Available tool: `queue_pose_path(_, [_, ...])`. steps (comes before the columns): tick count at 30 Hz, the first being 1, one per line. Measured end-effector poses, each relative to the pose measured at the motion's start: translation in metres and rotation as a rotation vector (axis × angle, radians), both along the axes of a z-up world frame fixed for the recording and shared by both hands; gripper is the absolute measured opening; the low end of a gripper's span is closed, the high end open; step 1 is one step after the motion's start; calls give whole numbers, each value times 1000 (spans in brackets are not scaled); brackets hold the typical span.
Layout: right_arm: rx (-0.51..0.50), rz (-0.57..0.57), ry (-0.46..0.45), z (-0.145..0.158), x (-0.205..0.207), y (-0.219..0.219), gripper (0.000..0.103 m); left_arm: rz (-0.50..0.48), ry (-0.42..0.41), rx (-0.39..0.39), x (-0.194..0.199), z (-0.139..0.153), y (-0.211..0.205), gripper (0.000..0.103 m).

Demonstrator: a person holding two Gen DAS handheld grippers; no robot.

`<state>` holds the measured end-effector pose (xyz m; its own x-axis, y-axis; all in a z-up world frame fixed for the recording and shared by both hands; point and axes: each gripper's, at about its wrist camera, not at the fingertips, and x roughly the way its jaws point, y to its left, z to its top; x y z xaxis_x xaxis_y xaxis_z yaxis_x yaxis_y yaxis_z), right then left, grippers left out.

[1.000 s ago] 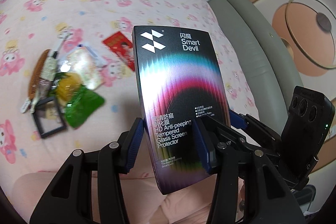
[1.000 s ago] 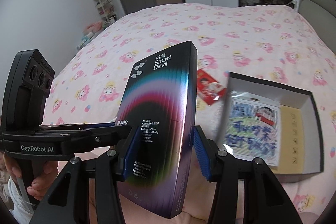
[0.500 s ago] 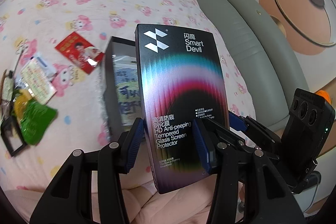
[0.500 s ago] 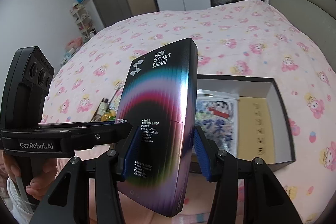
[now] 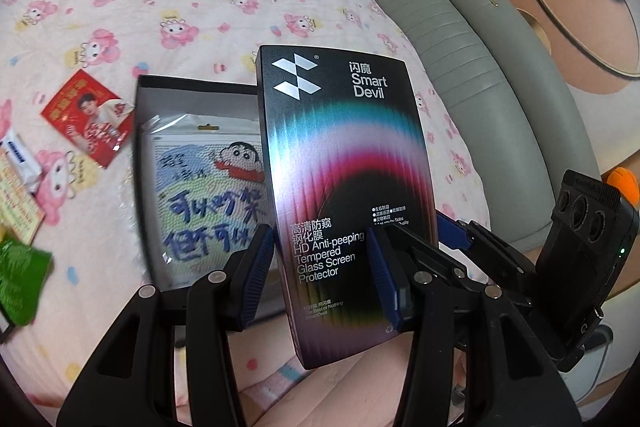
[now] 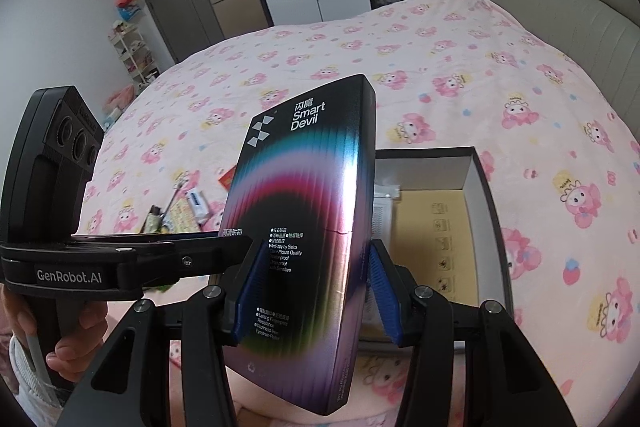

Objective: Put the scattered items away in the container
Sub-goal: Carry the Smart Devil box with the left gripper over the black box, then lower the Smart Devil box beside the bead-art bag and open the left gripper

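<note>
Because the flat box is pinched from two sides at once, any mismatch between the hands could twist it loose, and it could catch the tray wall or crumple the packet already inside. Left tool, lower centre of its frame, is half-spread and clamped across the box's face. Right tool clamps its edges. Box hangs above the tray's near end, lower centre.
</note>
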<state>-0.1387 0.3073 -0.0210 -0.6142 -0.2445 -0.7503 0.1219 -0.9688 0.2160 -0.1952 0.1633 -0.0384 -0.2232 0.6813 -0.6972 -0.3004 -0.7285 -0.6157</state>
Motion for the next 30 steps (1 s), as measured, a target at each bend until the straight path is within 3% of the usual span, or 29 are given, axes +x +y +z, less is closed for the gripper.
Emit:
queue_pose_path(14, [-9, -17, -9, -27, -51, 29, 46, -25, -20, -32, -55, -30, 32, 48])
queue_pose_path(25, [-41, 1, -124, -74, -72, 47, 46, -34, -127, -72, -70, -79, 48, 48])
queue_pose_path(30, [-44, 16, -179, -89, -79, 45, 46, -31, -143, -128, -71, -89, 51, 48])
